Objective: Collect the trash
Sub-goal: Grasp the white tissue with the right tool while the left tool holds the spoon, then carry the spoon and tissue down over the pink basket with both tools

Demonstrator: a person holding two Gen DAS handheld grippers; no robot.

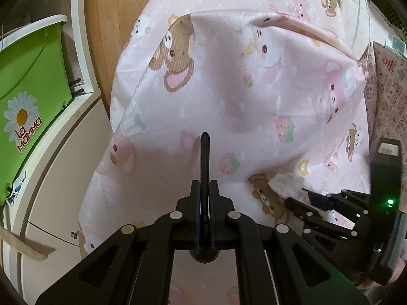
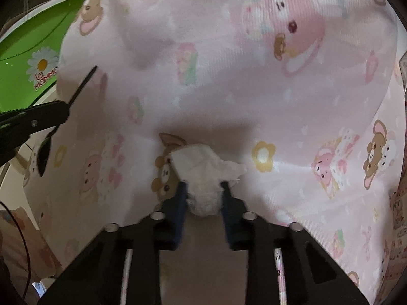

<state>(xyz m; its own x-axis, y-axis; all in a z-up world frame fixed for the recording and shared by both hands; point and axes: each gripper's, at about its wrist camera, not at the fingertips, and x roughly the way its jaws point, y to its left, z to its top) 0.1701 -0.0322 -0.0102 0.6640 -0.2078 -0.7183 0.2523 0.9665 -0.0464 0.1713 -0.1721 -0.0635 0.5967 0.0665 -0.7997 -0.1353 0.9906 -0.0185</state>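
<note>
Crumpled white tissue (image 2: 203, 175) sits clamped in the right hand-held gripper (image 2: 203, 193) – against the pink cartoon-print cloth (image 2: 254, 101); the left hand-held gripper (image 1: 204, 203), off to its left, pinches a black spoon (image 1: 204, 157), handle pointing forward

Left claw (image 1: 204, 190): black linkage, silver rivets. Right claw (image 2: 203, 193): black, blue finger pads (image 2: 181, 195), green LED.

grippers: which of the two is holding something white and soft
The right gripper: its fingers pinch a crumpled white tissue over the pink cartoon cloth. The left gripper instead clamps a thin black utensil.
</note>
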